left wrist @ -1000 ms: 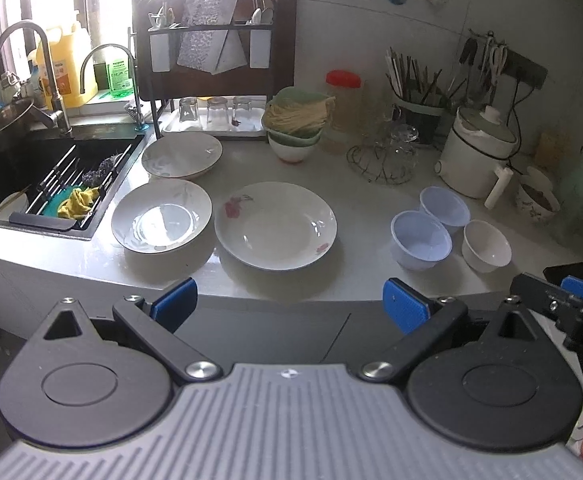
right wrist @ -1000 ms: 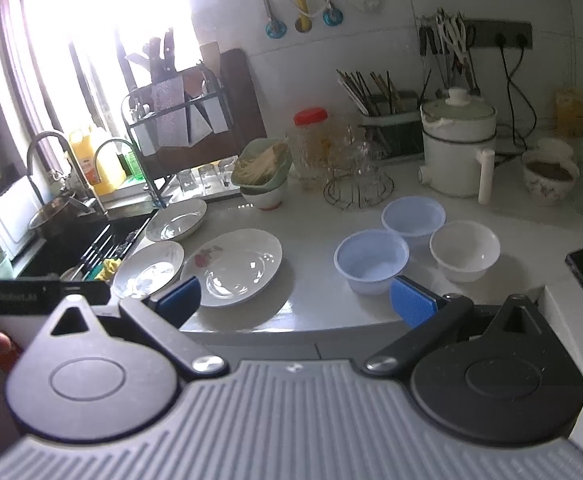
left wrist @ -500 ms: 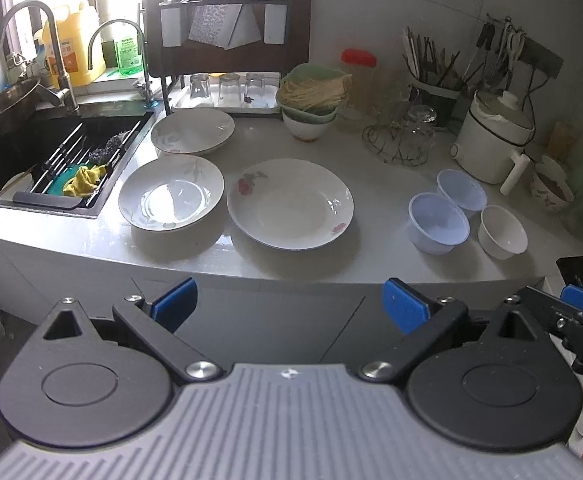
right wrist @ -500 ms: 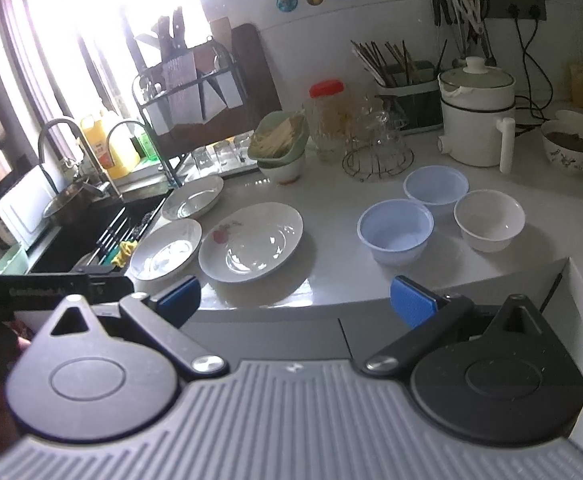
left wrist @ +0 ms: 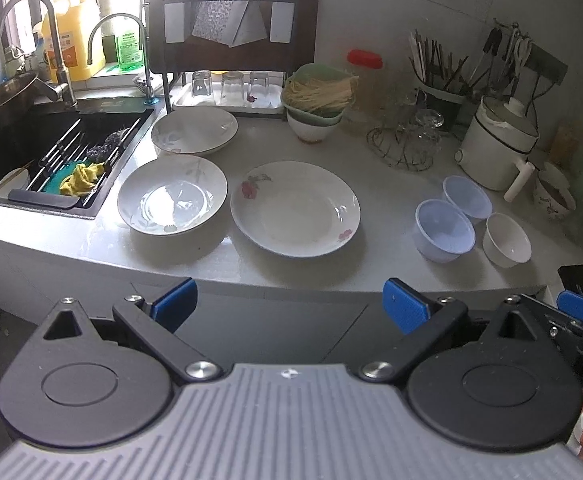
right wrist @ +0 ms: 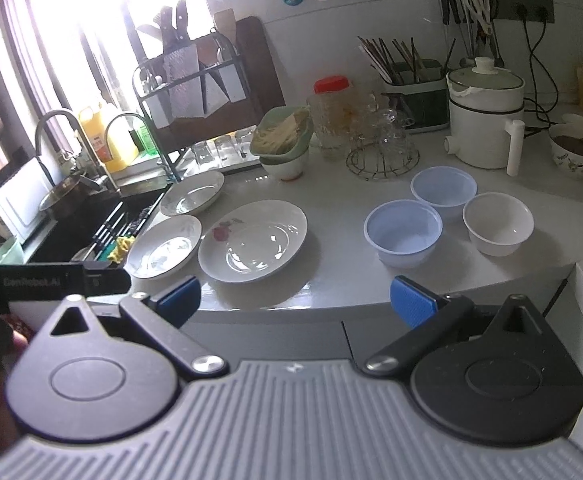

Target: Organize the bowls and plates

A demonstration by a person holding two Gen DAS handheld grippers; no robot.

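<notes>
Both the left gripper (left wrist: 289, 304) and right gripper (right wrist: 295, 298) hang spread and empty before the counter (left wrist: 383, 200); three plates lie left of the big floral plate (left wrist: 295, 208), apparently unstacked, bowls right.

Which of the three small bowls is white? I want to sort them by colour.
The white bowl, at the right of the trio; the other two bowls are pale blue.
</notes>
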